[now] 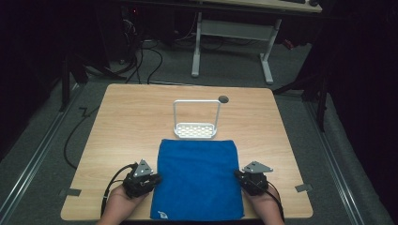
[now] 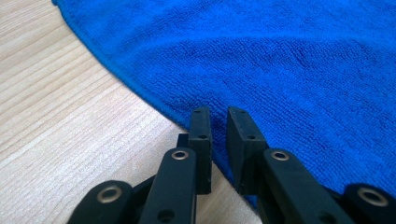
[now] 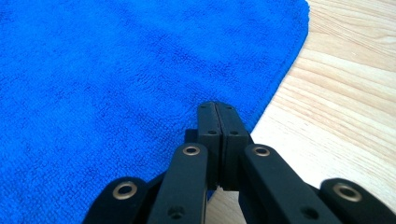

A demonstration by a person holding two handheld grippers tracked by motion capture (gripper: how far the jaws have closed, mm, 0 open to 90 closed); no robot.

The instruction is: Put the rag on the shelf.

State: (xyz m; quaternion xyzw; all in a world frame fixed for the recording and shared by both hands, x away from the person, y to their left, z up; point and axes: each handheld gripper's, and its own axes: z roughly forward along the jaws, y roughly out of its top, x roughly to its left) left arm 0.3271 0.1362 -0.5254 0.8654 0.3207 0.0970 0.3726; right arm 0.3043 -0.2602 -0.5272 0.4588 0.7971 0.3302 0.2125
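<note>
blue cloth lies flat at the table's near edge, bare wood on both sides; left gripper at its left hem, jaws slightly apart, nothing between; right gripper at the right hem, jaws pressed together; white rack stands just beyond.

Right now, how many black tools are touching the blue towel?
2. The left tool is at the towel's left edge, jaws a little apart. The right tool is at its right edge, jaws shut together.
</note>
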